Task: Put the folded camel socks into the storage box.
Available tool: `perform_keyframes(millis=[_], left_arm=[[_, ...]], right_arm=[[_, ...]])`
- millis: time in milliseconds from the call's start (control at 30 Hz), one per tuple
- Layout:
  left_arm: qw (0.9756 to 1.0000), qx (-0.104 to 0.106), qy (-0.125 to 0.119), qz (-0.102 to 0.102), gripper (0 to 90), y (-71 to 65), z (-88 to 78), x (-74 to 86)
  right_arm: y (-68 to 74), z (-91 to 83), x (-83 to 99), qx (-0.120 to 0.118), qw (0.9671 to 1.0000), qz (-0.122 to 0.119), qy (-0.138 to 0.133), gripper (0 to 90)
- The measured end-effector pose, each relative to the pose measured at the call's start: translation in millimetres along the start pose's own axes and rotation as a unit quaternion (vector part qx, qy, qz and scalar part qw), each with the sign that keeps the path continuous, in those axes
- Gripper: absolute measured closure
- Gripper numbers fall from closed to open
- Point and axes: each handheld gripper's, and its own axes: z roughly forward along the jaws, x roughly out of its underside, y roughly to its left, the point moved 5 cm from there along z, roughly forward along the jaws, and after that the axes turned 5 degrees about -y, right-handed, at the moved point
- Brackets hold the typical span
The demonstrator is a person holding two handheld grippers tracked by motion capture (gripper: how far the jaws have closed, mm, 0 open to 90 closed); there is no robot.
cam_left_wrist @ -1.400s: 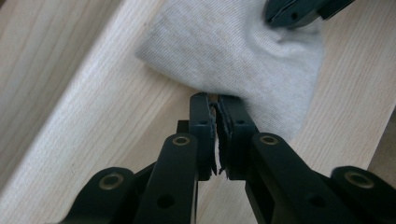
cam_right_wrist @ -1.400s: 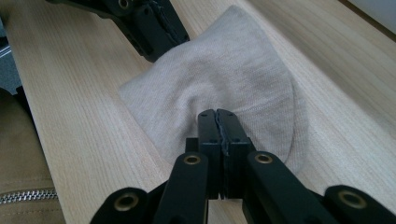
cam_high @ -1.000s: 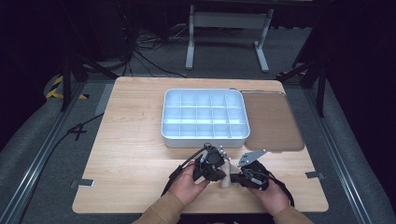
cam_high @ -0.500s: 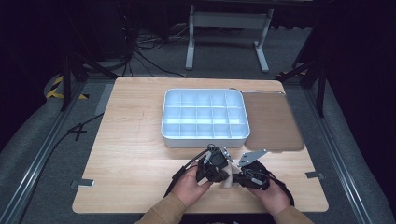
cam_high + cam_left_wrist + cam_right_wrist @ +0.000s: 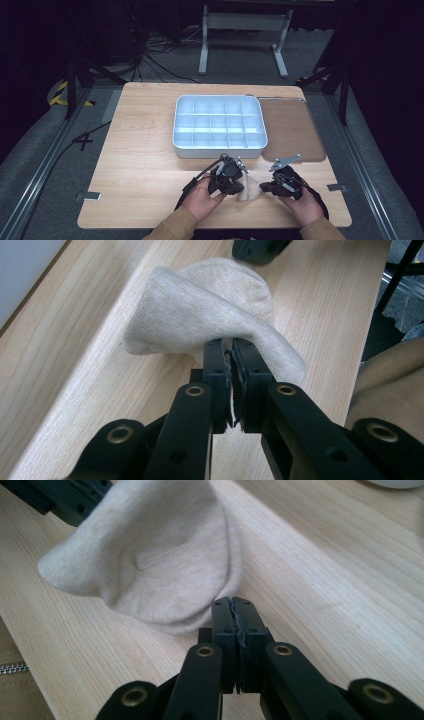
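Pinching a beige sock (image 5: 249, 189) with the left claw (image 5: 240, 184), near the front edge of the desk (image 5: 140, 150). Seen in the left gripper view, clamping the left claw (image 5: 233, 347) tight on a fold of the sock (image 5: 200, 310), with the knit draping over and around the jaw tips and a thin sliver of fabric showing in the seam between them. Bunching the sock into a rounded hump, part of it raised off the wood and part of it resting on the desk (image 5: 75, 365).

Pressing the right claw (image 5: 264, 187) together as well, just at the other side of the sock. In the right gripper view, meeting the sock (image 5: 160, 555) right at the tips of the right claw (image 5: 232, 605), jaws closed with no gap; not possible to tell whether any cloth is caught between them. Pointing the two claws toward each other, sock between them, with the left claw (image 5: 65, 495) showing beyond the sock there.

Gripping the claws with the left hand (image 5: 202, 195) and the right hand (image 5: 300, 205), both coming in from the near edge.

Lying farther back on the desk, well apart from the sock: a white tray (image 5: 176, 135) divided into many small compartments, and a brown mat (image 5: 290, 130) just beside its right wall.
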Motion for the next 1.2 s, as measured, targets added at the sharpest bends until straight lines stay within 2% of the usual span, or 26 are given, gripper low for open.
perform_keyframes(millis=[233, 267, 300, 500, 600, 700, 833, 900, 967, 1000, 1033, 1067, 1100, 1133, 1200], left_arm=[[1.0000, -0.001, -0.003, 0.003, 85.1, -1.8, 0.3, -1.7], [1.0000, -0.002, -0.004, 0.002, 85.1, -2.3, 0.8, -1.8], [0.9999, -0.003, -0.006, 0.010, 85.0, -2.2, 1.5, -2.6], [0.9999, -0.001, -0.006, 0.014, 84.4, -5.5, 7.6, -5.8], [0.9999, 0.007, 0.002, 0.014, 83.3, -6.2, 15.0, -5.9], [0.9998, 0.013, -0.005, 0.015, 81.6, -7.0, 21.4, -4.8], [0.9997, 0.014, -0.010, 0.016, 78.2, -6.5, 20.7, -4.3], [0.9997, 0.001, -0.016, 0.018, 71.0, -8.1, 19.3, -4.0], [0.9992, -0.018, -0.014, 0.034, 66.0, -10.0, 18.0, -3.4], [0.9992, -0.018, -0.014, 0.034, 63.2, -10.0, 18.0, -3.4], [0.9977, -0.045, -0.017, 0.049, 58.4, -9.7, 16.5, -2.4], [0.9977, -0.045, -0.017, 0.049, 53.3, -9.7, 16.5, -2.4], [0.9969, -0.058, -0.019, 0.050, 53.3, -8.9, 15.9, -1.9], [0.9965, -0.064, -0.018, 0.050, 47.8, -7.7, 15.9, -1.4], [0.9972, -0.058, -0.018, 0.044, 46.0, -5.6, 16.3, -0.9]], right_arm=[[12.6, 12.3, -4.5, -0.009, 0.9998, -0.016, 0.007, 88.8], [13.2, 13.0, -4.9, -0.011, 0.9998, -0.016, 0.007, 88.8], [13.4, 13.7, -5.2, -0.011, 0.9998, -0.018, 0.006, 88.8], [15.5, 14.9, -5.6, -0.018, 0.9997, -0.015, 0.006, 88.8], [15.8, 15.3, -5.5, -0.019, 0.9997, -0.014, 0.006, 88.8], [16.2, 15.6, -5.3, -0.016, 0.9997, -0.016, 0.008, 88.7], [15.9, 15.7, -5.0, -0.018, 0.9997, -0.016, 0.006, 88.4], [15.9, 15.2, -4.9, -0.018, 0.9997, -0.015, 0.006, 87.8], [15.4, 14.9, -4.8, -0.016, 0.9998, -0.014, 0.006, 87.5], [15.4, 14.9, -4.8, -0.016, 0.9998, -0.014, 0.006, 87.5], [15.1, 14.1, -4.7, -0.016, 0.9998, -0.013, 0.006, 87.3], [15.1, 14.1, -4.7, -0.016, 0.9998, -0.013, 0.006, 87.3], [15.1, 13.8, -4.7, -0.017, 0.9998, -0.013, 0.005, 87.1], [15.2, 13.4, -4.6, -0.017, 0.9998, -0.013, 0.005, 86.9], [15.1, 12.9, -4.7, -0.018, 0.9998, -0.013, 0.004, 86.7]])
